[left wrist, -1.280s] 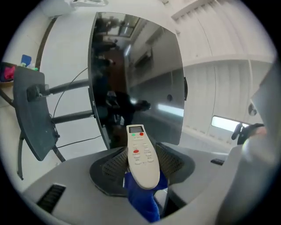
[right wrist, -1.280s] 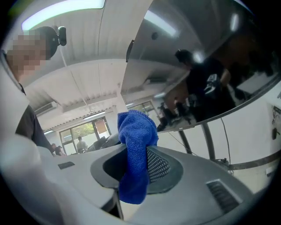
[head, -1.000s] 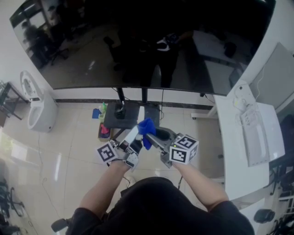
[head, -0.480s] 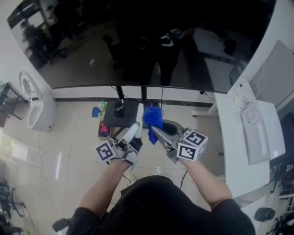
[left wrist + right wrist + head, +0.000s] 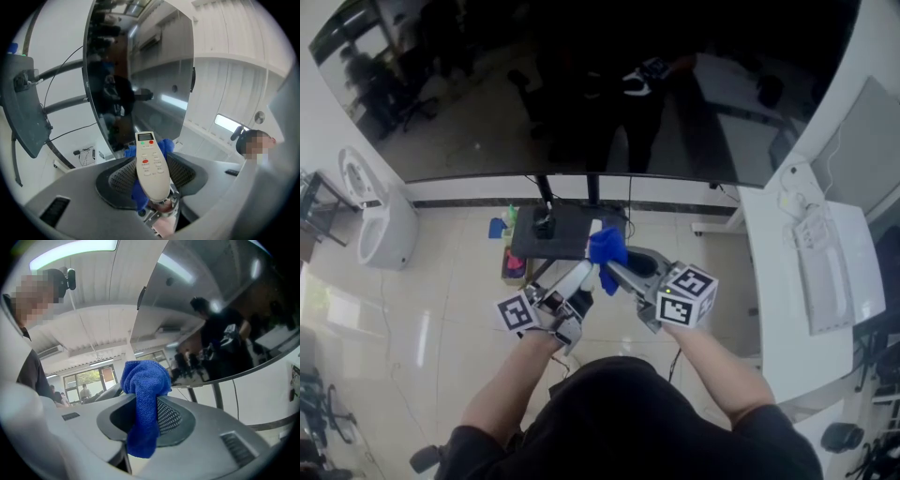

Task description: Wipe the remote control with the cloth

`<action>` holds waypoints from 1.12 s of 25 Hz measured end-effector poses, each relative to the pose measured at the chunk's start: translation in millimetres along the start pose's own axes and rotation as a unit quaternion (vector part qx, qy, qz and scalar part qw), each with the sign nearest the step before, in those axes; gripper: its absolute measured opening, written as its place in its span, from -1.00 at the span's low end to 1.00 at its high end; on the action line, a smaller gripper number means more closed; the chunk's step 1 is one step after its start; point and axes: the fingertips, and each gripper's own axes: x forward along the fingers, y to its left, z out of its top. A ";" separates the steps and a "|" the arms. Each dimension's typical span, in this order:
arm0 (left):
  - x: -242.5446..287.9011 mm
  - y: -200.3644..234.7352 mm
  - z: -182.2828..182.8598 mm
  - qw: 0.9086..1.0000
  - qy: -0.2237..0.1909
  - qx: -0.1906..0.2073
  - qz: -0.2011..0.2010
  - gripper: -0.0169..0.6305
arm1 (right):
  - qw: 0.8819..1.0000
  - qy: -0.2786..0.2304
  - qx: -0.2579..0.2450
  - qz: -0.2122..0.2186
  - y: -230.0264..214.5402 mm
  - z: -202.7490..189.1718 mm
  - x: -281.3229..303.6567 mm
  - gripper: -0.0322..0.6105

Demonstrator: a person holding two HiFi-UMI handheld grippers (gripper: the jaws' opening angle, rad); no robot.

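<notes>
In the head view my left gripper [image 5: 572,286] is shut on a white remote control [image 5: 579,275], held in the air above the floor. My right gripper [image 5: 615,268] is shut on a bunched blue cloth [image 5: 605,251], which lies against the remote's far end. In the left gripper view the remote [image 5: 151,165] stands up between the mesh pads of the left gripper [image 5: 152,183], buttons toward the camera, with blue cloth [image 5: 165,145] behind and below it. In the right gripper view the cloth [image 5: 144,399] hangs from between the jaws of the right gripper [image 5: 143,420].
A large dark screen [image 5: 581,84] on a black stand [image 5: 549,232] fills the far side. A white desk [image 5: 806,281] runs along the right. A white appliance [image 5: 380,211] stands at the left, small coloured bottles [image 5: 508,228] by the stand. Tiled floor [image 5: 441,309] lies below.
The right gripper with the cloth swung out past the remote's far end, then came back a little onto it. The left gripper with the remote has barely moved.
</notes>
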 end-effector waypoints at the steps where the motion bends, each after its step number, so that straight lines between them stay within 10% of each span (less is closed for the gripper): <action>1: 0.9 1.3 -5.7 1.000 0.008 0.001 0.002 -0.31 | 1.000 -0.003 0.000 -0.007 -6.6 3.1 -3.0 -0.56; 6: 7.9 11.5 -21.7 0.999 0.021 0.038 0.029 -0.31 | 0.999 -0.012 -0.002 -0.037 -29.5 10.5 -20.9 -0.56; 9: 3.5 39.7 -19.3 0.984 0.021 0.133 0.117 -0.31 | 0.996 0.001 -0.025 -0.084 -48.2 5.8 -40.9 -0.56; 11: -8.1 76.1 -13.2 0.947 0.036 0.226 0.226 -0.31 | 0.991 0.027 -0.046 -0.121 -62.0 -2.7 -54.4 -0.56; 13: -24.2 117.3 -0.2 0.889 0.049 0.303 0.338 -0.31 | 0.984 0.063 -0.068 -0.151 -73.7 -15.8 -63.9 -0.56; 16: -47.0 178.7 21.7 0.826 0.056 0.342 0.444 -0.31 | 0.975 0.107 -0.084 -0.174 -87.4 -38.1 -66.0 -0.56; 20: -69.2 265.5 37.5 0.776 0.111 0.353 0.511 -0.31 | 0.969 0.153 -0.073 -0.182 -100.5 -77.9 -56.1 -0.56; 28: -108.8 444.1 55.5 0.706 0.233 0.355 0.567 -0.31 | 0.947 0.221 -0.016 -0.233 -141.6 -159.3 -28.9 -0.56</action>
